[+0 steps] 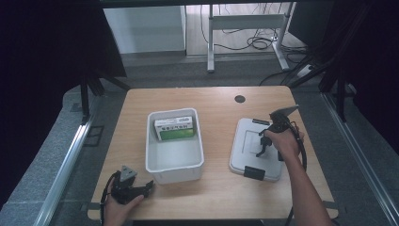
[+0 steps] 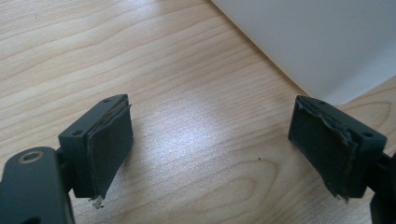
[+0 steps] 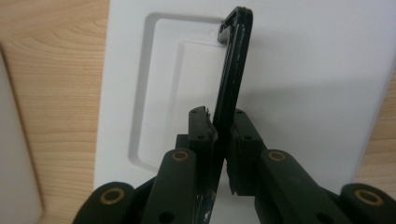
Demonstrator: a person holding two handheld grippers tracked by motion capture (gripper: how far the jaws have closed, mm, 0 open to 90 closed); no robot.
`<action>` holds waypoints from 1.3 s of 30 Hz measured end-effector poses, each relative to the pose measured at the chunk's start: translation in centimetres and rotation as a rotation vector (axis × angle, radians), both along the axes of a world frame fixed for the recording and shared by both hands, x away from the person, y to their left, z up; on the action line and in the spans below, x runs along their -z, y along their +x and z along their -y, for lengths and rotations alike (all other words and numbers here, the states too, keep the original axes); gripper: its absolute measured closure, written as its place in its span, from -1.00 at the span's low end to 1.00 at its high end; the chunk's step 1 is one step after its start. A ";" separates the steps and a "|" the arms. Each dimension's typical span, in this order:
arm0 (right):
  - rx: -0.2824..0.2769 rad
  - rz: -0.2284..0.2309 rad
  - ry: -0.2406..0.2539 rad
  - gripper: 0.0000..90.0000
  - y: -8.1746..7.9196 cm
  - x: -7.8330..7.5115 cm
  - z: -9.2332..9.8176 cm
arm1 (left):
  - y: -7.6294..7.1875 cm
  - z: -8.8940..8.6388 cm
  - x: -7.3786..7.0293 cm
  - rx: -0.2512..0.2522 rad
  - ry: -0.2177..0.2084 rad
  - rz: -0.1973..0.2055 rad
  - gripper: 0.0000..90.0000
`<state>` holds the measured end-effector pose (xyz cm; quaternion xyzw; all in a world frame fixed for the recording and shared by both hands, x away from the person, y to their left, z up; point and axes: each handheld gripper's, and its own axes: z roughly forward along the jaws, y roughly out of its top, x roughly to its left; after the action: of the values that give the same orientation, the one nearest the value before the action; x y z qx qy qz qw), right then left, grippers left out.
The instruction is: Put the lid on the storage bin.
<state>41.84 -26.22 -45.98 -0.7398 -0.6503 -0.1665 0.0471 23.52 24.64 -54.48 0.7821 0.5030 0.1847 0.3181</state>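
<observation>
I see the light wooden table (image 1: 221,193) spanning the high view, its top showing a small dark round grommet (image 1: 240,99) near the far edge. On it, left of centre, sits an open white rectangular plastic bin (image 1: 175,165), and inside it, against the far wall, lies a green-and-white printed carton (image 1: 175,128). Right of the bin, apart from it, the flat white plastic lid (image 1: 244,141) lies on the table, with a black latch clip (image 1: 254,173) on its near edge. My right gripper (image 3: 223,135) is over the lid, its jaws closed tight on the lid's thin black handle (image 3: 233,60), which stands raised above the recessed panel. My left gripper (image 1: 149,187) rests low at the table's near left corner, just beside the bin's near corner, with its worn black pads (image 2: 112,140) spread wide and only bare wood between them.
</observation>
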 end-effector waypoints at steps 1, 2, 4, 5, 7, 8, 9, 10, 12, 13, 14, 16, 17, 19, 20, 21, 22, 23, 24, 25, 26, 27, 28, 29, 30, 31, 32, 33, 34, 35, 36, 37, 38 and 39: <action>0.007 -0.001 0.004 0.83 0.0 0.0 0.0 | 0.0 0.0 0.0 0.000 0.000 0.000 -0.70; 0.035 -0.006 0.022 0.85 0.0 0.0 0.2 | 0.0 0.0 0.0 0.000 0.000 0.000 -0.70; 0.049 -0.011 0.031 0.86 0.0 0.0 0.2 | 0.0 0.0 0.0 0.000 0.000 0.000 -0.70; 0.055 -0.016 0.038 0.87 0.0 0.0 0.3 | 0.0 0.0 0.0 0.000 0.000 0.000 -0.70; 0.065 -0.016 0.045 0.87 -0.1 -0.1 0.3 | 0.0 0.0 0.0 0.000 0.000 0.000 -0.70; 0.068 -0.017 0.046 0.87 -0.1 -0.2 0.3 | 0.0 0.0 0.0 0.000 0.000 0.000 -0.70; 0.067 -0.012 0.046 0.87 -0.1 -0.2 0.4 | 0.0 0.0 0.0 0.000 0.000 0.000 -0.70; 0.080 -0.016 0.055 0.87 -0.2 -0.4 0.4 | 0.0 0.0 0.0 0.000 0.000 0.000 -0.70; 0.083 -0.011 0.071 0.87 -0.3 -0.6 0.5 | 0.0 0.0 0.0 0.000 0.000 0.000 -0.70; 0.088 -0.010 0.079 0.88 -0.3 -0.7 0.6 | 0.0 0.0 0.0 0.000 0.000 0.000 -0.70; 0.090 -0.007 0.086 0.88 -0.4 -0.8 0.7 | 0.0 0.0 0.0 0.000 0.000 0.000 -0.70; 0.088 -0.001 0.090 0.88 -0.5 -0.9 0.8 | 0.0 0.0 0.0 0.000 0.000 0.000 -0.70; 0.083 0.006 0.090 0.88 -0.6 -1.3 1.0 | 0.0 0.0 0.0 0.000 0.000 0.000 -0.70; 0.089 0.005 0.092 0.88 -0.7 -1.5 1.0 | 0.0 0.0 0.0 -0.001 0.000 0.000 -0.69; 0.083 0.014 0.093 0.88 -0.7 -1.8 1.2 | 0.0 0.0 0.0 -0.001 0.000 0.000 -0.70; 0.087 0.019 0.100 0.88 -0.8 -2.2 1.3 | 0.0 0.0 0.0 -0.001 0.001 0.000 -0.70; 0.087 0.019 0.100 0.88 -0.8 -2.2 1.3 | 0.0 0.0 0.0 -0.001 0.001 0.000 -0.70; 0.082 0.031 0.099 0.88 -0.9 -2.7 1.5 | 0.0 0.0 0.0 -0.001 0.000 0.000 -0.70; 0.082 0.031 0.099 0.88 -0.9 -2.7 1.5 | 0.0 0.0 0.0 -0.001 0.000 0.000 -0.70; 0.080 0.035 0.101 0.88 -1.0 -2.8 1.6 | 0.0 0.0 0.0 -0.001 0.000 0.000 -0.70; 0.081 0.040 0.108 0.88 -1.1 -3.3 1.6 | 0.0 0.0 0.0 -0.001 0.000 0.000 -0.70; 0.076 0.046 0.107 0.88 -1.2 -3.5 1.7 | 0.0 0.0 0.0 -0.001 0.000 0.000 -0.70; 0.076 0.046 0.107 0.88 -1.2 -3.5 1.7 | 0.0 0.0 0.0 -0.001 0.000 0.000 -0.70; 0.073 0.054 0.110 0.88 -1.3 -3.8 1.6 | 0.0 0.0 0.0 -0.001 0.000 0.000 -0.70; 0.073 0.054 0.110 0.88 -1.3 -3.8 1.6 | 0.0 0.0 0.0 -0.001 0.000 0.000 -0.70; 0.064 0.061 0.114 0.88 -1.4 -4.2 1.6 | 0.0 0.0 0.0 -0.001 0.000 0.000 -0.70; 0.063 0.062 0.117 0.88 -1.4 -4.4 1.5 | 0.0 0.0 0.0 -0.002 0.000 0.000 -0.70; 0.056 0.069 0.123 0.88 -1.5 -4.7 1.4 | 0.0 0.0 0.0 -0.002 0.000 0.000 -0.70; 0.056 0.069 0.123 0.88 -1.5 -4.7 1.4 | 0.0 0.0 0.0 -0.002 0.000 0.000 -0.70; 0.050 0.075 0.128 0.88 -1.6 -4.8 1.3 | 0.0 0.0 0.0 -0.002 0.000 0.000 -0.70; 0.039 0.085 0.144 0.88 -1.7 -5.3 0.9 | 0.0 0.0 0.0 -0.002 0.000 0.000 -0.69; 0.032 0.088 0.147 0.88 -1.7 -5.5 0.7 | 0.0 0.0 0.0 -0.002 0.000 0.000 -0.70; 0.032 0.088 0.147 0.88 -1.7 -5.5 0.7 | 0.0 0.0 0.0 -0.002 0.000 0.000 -0.69; 0.022 0.094 0.146 0.88 -1.8 -5.9 0.4 | 0.0 0.0 0.0 -0.002 0.000 0.000 -0.69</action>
<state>40.02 -26.60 -40.10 -0.7329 -0.6295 -0.2485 0.0687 23.50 24.61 -54.47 0.7816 0.5039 0.1849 0.3179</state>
